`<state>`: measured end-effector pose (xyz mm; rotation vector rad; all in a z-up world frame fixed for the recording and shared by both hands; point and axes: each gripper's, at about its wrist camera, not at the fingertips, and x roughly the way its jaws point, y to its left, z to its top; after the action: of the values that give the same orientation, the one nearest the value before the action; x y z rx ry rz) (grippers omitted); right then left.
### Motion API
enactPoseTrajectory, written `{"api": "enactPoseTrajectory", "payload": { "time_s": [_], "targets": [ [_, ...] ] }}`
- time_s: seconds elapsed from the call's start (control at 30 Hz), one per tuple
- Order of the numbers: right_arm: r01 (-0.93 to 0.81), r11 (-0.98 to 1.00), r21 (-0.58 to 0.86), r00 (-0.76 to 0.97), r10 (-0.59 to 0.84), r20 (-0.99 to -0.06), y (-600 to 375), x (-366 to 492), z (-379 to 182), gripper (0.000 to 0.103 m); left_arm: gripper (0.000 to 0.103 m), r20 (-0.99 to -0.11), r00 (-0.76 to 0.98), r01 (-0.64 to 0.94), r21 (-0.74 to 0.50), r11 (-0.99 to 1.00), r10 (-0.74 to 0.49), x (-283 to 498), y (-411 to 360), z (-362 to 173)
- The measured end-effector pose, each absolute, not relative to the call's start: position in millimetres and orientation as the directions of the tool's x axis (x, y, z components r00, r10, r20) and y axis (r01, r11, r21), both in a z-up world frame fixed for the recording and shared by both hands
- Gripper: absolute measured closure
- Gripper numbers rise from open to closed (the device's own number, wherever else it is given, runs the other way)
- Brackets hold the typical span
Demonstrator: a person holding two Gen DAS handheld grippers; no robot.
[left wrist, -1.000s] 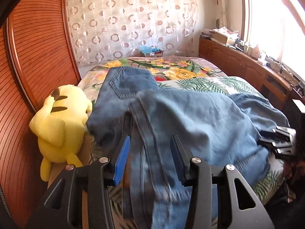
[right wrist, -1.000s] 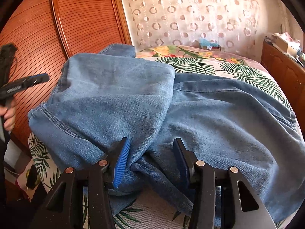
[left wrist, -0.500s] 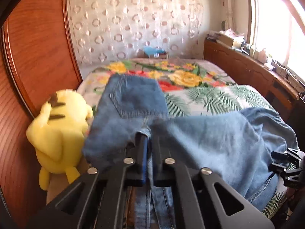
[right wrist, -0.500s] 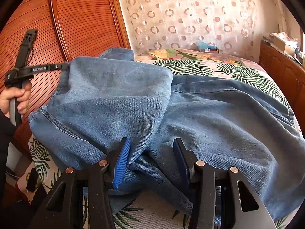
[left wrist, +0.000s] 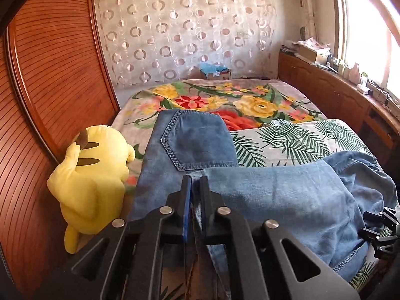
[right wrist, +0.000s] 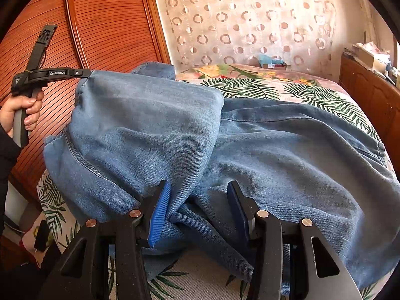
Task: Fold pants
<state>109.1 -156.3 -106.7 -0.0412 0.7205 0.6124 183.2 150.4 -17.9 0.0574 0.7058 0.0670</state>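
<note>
- The bed (left wrist: 287, 135) fills the room ahead of me, spread with a floral blanket at the far end and a palm-leaf sheet (right wrist: 262, 87) nearer.
- A ribbed wooden wardrobe (left wrist: 57, 80) runs along the left; a curtain with ring patterns (left wrist: 190, 30) hangs behind the bed, and a wooden cabinet (left wrist: 332, 92) stands under the bright window on the right.
- The jeans (right wrist: 275, 155) lie bunched across the near part of the bed, with a back pocket facing up at the left end.
- A yellow plush toy (left wrist: 92, 175) sits between the wardrobe and the jeans, just beside the denim.
- My left claw (left wrist: 195, 182) is pressed together on a raised edge of the jeans; its jaws have just eased a little apart, denim between them.
- My right claw (right wrist: 197, 200) stands spread, a crumpled fold of denim in the gap; I cannot tell if the pads touch it.
- In the right view my left hand (right wrist: 21, 110) grips its handle; the sleeve is cut off by the frame.
- The clutter on the cabinet top is too small to make out.
- The denim below my left claw is hidden by its frame.
</note>
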Motion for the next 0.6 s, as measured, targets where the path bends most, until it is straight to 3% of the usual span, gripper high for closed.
{"api": "enactPoseTrajectory", "payload": {
  "time_s": [0.13, 0.2, 0.23, 0.33, 0.37, 0.6],
  "targets": [
    [-0.539, 0.825, 0.169, 0.585, 0.511, -0.63, -156, 109, -106, 0.054, 0.073, -0.625, 0.779, -0.012, 0.083, 0.996, 0.062, 168, 134, -13],
    [-0.539, 0.825, 0.169, 0.585, 0.511, -0.63, -157, 109, -106, 0.054, 0.054, -0.611, 0.79, 0.011, 0.08, 0.997, 0.041, 160, 126, -10],
    [-0.539, 0.825, 0.169, 0.585, 0.511, -0.63, -157, 109, -107, 0.054, 0.053, -0.604, 0.797, 0.027, 0.073, 0.997, 0.023, 156, 119, -9],
    [-0.538, 0.826, 0.168, 0.585, 0.51, -0.631, -156, 109, -106, 0.054, 0.021, -0.594, 0.804, 0.067, 0.051, 0.996, -0.024, 146, 103, -10],
    [-0.538, 0.826, 0.169, 0.585, 0.51, -0.631, -156, 109, -106, 0.054, 0.017, -0.588, 0.808, 0.08, 0.044, 0.996, -0.039, 144, 99, -10],
    [-0.532, 0.83, 0.166, 0.59, 0.505, -0.63, -156, 108, -106, 0.054, 0.017, -0.598, 0.792, 0.157, 0.007, 0.988, -0.121, 127, 61, -29]
  ]
}}
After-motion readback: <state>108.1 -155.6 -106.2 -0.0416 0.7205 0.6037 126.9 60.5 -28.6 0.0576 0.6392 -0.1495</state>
